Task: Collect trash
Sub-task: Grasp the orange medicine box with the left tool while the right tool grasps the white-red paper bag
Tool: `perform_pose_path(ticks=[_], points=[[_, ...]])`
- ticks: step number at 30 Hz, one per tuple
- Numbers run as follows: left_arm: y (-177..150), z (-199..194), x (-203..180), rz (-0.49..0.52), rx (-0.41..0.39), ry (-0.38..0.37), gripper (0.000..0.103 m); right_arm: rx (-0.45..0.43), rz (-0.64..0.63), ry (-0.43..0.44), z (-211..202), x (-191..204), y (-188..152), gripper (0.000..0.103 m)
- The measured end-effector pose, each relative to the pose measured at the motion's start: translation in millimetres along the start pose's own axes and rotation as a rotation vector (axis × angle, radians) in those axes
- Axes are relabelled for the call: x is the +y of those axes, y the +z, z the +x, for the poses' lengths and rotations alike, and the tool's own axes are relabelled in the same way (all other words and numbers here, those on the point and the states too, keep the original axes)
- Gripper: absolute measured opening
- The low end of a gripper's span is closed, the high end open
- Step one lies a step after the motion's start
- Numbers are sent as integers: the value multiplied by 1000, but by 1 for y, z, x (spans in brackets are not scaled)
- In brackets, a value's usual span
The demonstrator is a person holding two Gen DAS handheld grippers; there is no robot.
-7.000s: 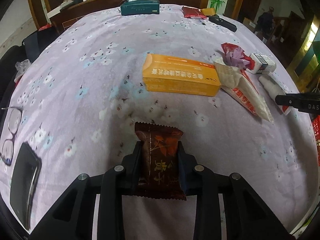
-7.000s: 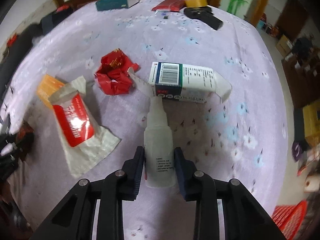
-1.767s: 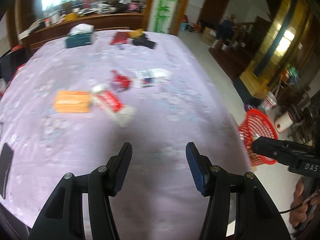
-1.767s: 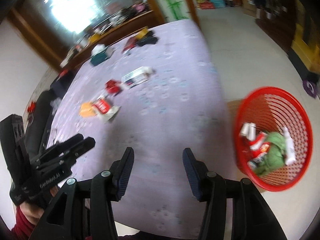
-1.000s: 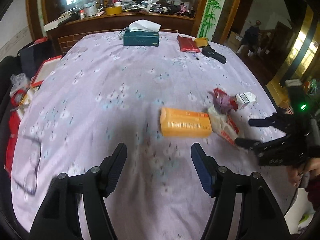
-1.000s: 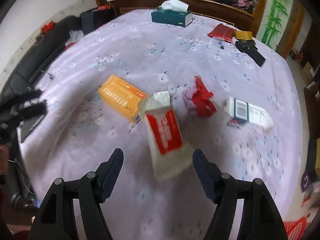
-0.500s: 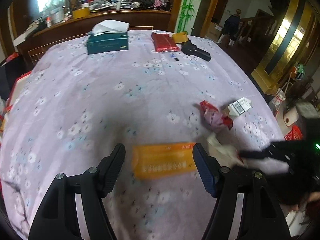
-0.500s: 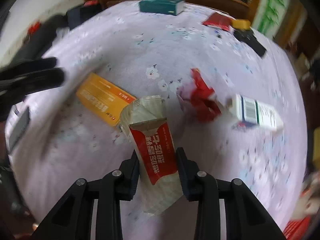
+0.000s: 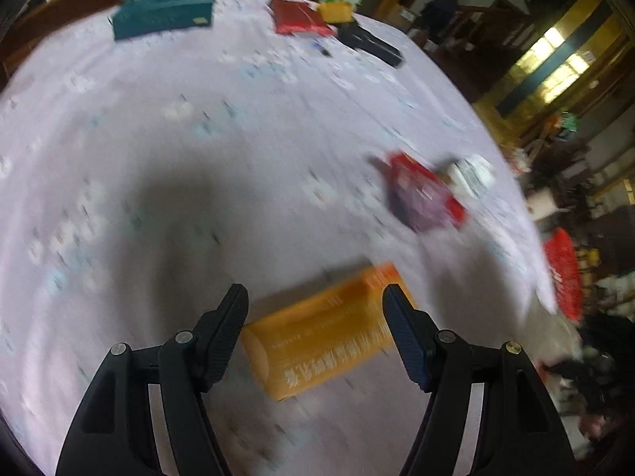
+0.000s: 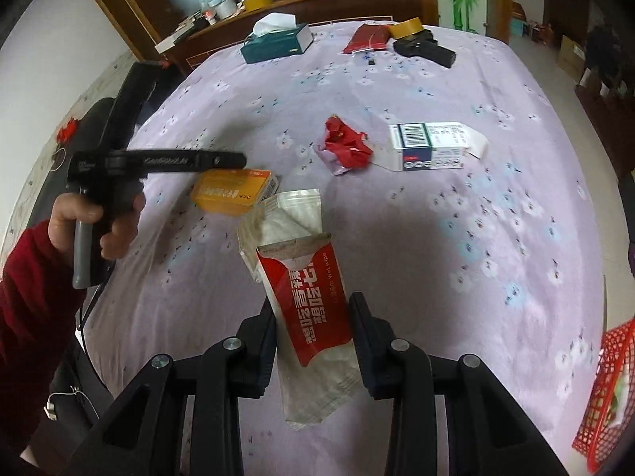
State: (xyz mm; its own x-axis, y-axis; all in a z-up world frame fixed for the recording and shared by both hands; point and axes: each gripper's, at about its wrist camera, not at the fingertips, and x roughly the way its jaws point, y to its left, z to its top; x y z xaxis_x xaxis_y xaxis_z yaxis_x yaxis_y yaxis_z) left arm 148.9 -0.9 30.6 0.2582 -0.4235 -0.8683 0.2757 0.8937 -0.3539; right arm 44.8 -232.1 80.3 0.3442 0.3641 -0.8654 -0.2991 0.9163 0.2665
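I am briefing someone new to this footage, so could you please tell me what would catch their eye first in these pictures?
First, the red-and-white wet wipe packet standing between the jaws of the right gripper, shut on it, front and centre above the purple floral tablecloth. Next, the orange box lying between the wide-open jaws of the left gripper. A red mesh basket waits at the table's right edge.

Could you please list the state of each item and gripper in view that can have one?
Right gripper: shut on the wet wipe packet.
Wet wipe packet: torn open at the top, lifted.
Left gripper: open, around the orange box.
Orange box: closed, lying flat on the table.
Red wrapper: crumpled.
White carton: end flap open.
Tissue box: tissue sticking out.
Red basket: holds trash.
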Motion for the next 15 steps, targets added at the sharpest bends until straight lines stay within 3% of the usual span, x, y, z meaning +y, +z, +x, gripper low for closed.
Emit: perform_pose_path(ticks=[4, 7, 13, 15], points=[[-36, -3, -23, 15, 30, -73, 68, -15, 34, 14, -10, -5, -8, 37], [-53, -5, -49, 55, -13, 2, 68, -23, 58, 22, -16, -10, -16, 37], [-46, 14, -76, 50, -43, 174, 68, -33, 86, 21, -27, -10, -31, 37], [-43, 18, -81, 42, -58, 197, 58, -43, 89, 16, -32, -9, -36, 37]])
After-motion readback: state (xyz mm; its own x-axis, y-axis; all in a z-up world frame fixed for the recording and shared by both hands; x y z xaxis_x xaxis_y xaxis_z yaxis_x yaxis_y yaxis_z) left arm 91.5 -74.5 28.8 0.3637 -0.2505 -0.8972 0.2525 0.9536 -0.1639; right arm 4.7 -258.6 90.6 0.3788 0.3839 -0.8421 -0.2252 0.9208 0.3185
